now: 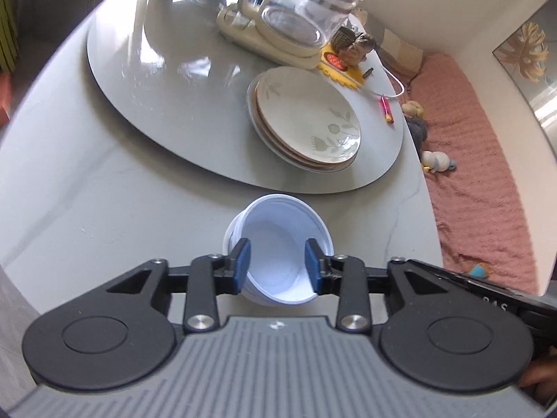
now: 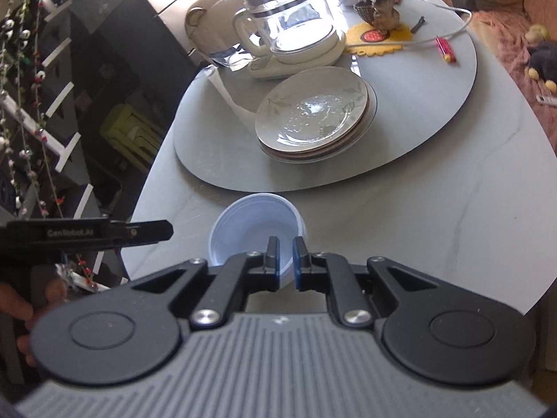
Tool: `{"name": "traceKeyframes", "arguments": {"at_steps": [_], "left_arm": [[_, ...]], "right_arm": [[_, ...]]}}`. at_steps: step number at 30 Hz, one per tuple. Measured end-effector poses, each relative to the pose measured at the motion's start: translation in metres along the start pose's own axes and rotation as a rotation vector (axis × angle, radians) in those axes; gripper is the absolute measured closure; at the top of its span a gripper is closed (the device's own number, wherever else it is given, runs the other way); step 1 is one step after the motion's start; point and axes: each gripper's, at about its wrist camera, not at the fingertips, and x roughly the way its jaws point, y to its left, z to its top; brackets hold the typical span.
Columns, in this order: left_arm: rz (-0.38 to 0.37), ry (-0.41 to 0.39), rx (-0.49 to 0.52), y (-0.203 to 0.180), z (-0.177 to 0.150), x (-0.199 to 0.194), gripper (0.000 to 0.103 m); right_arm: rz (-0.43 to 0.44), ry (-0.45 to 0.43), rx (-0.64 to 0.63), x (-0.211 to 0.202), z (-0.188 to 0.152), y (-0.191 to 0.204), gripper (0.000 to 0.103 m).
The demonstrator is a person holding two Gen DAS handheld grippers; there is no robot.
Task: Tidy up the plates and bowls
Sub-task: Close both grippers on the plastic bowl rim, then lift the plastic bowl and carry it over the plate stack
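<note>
A stack of white plastic bowls (image 1: 278,244) sits on the grey table in front of the turntable; it also shows in the right wrist view (image 2: 250,230). My left gripper (image 1: 277,266) is open, its blue pads on either side of the bowls, apart from the walls. My right gripper (image 2: 285,261) is shut on the near rim of the top bowl. A stack of floral plates (image 1: 306,118) rests on the grey turntable (image 1: 167,97); the plates also show in the right wrist view (image 2: 313,115).
A glass kettle on a cream base (image 1: 289,17), a figurine on a yellow mat (image 1: 351,52) and a red pen (image 1: 386,111) stand on the turntable behind the plates. The table edge (image 1: 428,191) drops to a pink blanket with toys on the right. The left gripper's body (image 2: 87,233) shows at left.
</note>
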Motion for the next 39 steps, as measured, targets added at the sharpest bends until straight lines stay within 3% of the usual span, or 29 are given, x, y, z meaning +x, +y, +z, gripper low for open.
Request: {"name": "traceKeyframes", "arguments": {"at_steps": [1,2,10,14,18,22,33,39], "left_arm": [[-0.012,0.018,-0.022,0.007,0.002,0.007,0.047],[-0.007,0.035,-0.047,0.015,0.004,0.014,0.044],[-0.037,0.122,-0.080,0.046,0.010,0.060,0.044],[-0.082,0.151,-0.126,0.059,0.011,0.077,0.044],[-0.106,0.181,-0.139,0.063,0.013,0.093,0.044],[-0.123,0.197,-0.139,0.068,0.011,0.103,0.044],[-0.168,0.226,-0.135,0.072,0.007,0.124,0.044],[-0.154,0.239,-0.127,0.072,0.004,0.129,0.045]], "right_arm": [[0.001,0.013,0.030,0.006,0.002,-0.001,0.091],[-0.003,0.027,0.051,0.013,0.004,-0.002,0.090],[0.002,0.048,0.209,0.062,0.004,-0.010,0.054],[-0.013,0.091,0.256,0.084,-0.001,-0.020,0.054],[0.025,0.131,0.357,0.102,-0.005,-0.031,0.054],[0.020,0.118,0.423,0.114,-0.011,-0.036,0.054],[0.014,0.165,0.499,0.130,-0.030,-0.033,0.054],[0.031,0.164,0.513,0.132,-0.034,-0.035,0.054]]}}
